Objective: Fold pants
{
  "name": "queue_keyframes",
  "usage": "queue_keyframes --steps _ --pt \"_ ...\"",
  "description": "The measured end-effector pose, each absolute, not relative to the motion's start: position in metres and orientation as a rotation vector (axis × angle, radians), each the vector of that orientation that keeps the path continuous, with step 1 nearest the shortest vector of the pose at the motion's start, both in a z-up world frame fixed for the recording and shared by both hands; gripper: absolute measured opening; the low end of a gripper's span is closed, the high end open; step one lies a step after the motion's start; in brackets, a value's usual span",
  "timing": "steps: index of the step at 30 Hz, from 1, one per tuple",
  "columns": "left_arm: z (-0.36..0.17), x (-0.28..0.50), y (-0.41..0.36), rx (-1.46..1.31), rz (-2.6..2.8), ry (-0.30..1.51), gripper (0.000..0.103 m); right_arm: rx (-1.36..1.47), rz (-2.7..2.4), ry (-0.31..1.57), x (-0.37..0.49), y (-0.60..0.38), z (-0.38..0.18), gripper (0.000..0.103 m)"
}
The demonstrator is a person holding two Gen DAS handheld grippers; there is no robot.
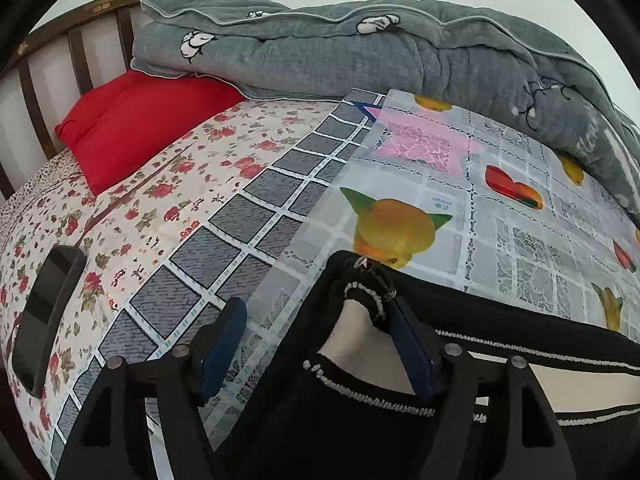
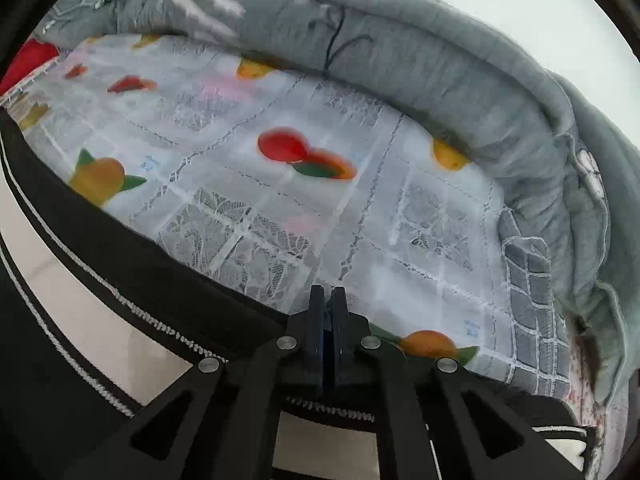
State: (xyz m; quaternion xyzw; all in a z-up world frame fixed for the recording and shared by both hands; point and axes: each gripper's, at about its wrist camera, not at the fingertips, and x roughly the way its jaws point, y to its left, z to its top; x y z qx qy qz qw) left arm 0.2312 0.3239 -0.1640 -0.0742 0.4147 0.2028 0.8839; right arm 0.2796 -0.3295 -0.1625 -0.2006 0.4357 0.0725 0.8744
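The black pants [image 1: 320,420] with a cream side stripe and white stitching lie on the bed's fruit-print sheet [image 1: 500,220]. In the left wrist view my left gripper [image 1: 318,340] stands open around the waist corner [image 1: 370,276]. The cloth rests against the right finger [image 1: 414,344] and stays apart from the left one. In the right wrist view the pants [image 2: 100,280] run along the near side. My right gripper [image 2: 328,296] is shut at their far edge, where the black cloth runs in under the closed fingers. The pinch itself is hidden.
A rolled grey quilt [image 1: 360,52] lines the far side of the bed and curves round its end [image 2: 560,140]. A red pillow [image 1: 140,120] lies by the dark wooden headboard [image 1: 76,52]. A black phone [image 1: 48,316] rests on the floral sheet [image 1: 160,184].
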Motion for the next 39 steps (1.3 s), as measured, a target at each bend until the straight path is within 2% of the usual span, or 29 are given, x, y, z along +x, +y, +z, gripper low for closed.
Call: queue_keyframes --steps 2,4,5,6,7,8,11,15,26,29,33,39 --pt "-0.162 0.227 0.323 -0.158 0.424 0.857 0.071 -0.383 0.176 0.858 0.268 -0.332 -0.146 0.006" --pt "-0.157 0.219 0.324 -0.161 0.415 0.850 0.071 -0.312 0.169 0.801 0.254 -0.341 -0.128 0.015" --pt "-0.156 0.213 0.324 -0.164 0.416 0.844 0.071 -0.269 0.142 0.778 0.246 -0.347 -0.121 0.031" --pt "-0.155 0.207 0.323 -0.170 0.415 0.838 0.071 -0.243 0.126 0.776 0.242 -0.352 -0.119 0.063" --pt "-0.155 0.200 0.322 -0.183 0.399 0.833 0.071 -0.218 0.124 0.800 0.238 -0.356 -0.123 0.079" --pt "-0.155 0.194 0.317 -0.192 0.372 0.835 0.071 -0.207 0.134 0.824 0.237 -0.359 -0.129 0.088" --pt "-0.148 0.173 0.296 -0.149 0.361 0.811 0.071 -0.229 0.123 0.891 0.239 -0.357 -0.151 0.086" --pt "-0.135 0.128 0.274 -0.138 0.283 0.760 0.071 -0.290 0.096 0.858 0.232 -0.348 -0.151 0.085" --pt "-0.154 0.010 0.286 -0.417 0.210 0.701 0.071 -0.311 0.096 0.812 0.221 -0.345 -0.150 0.082" --pt "-0.169 0.010 0.293 -0.443 0.257 0.736 0.071 -0.306 0.099 0.809 0.220 -0.346 -0.150 0.082" --pt "-0.169 0.027 0.310 -0.477 0.296 0.678 0.072 -0.292 0.106 0.809 0.220 -0.348 -0.150 0.082" --pt "-0.174 0.055 0.340 -0.585 0.338 0.649 0.067 -0.176 0.122 0.788 0.220 -0.368 -0.141 0.083"
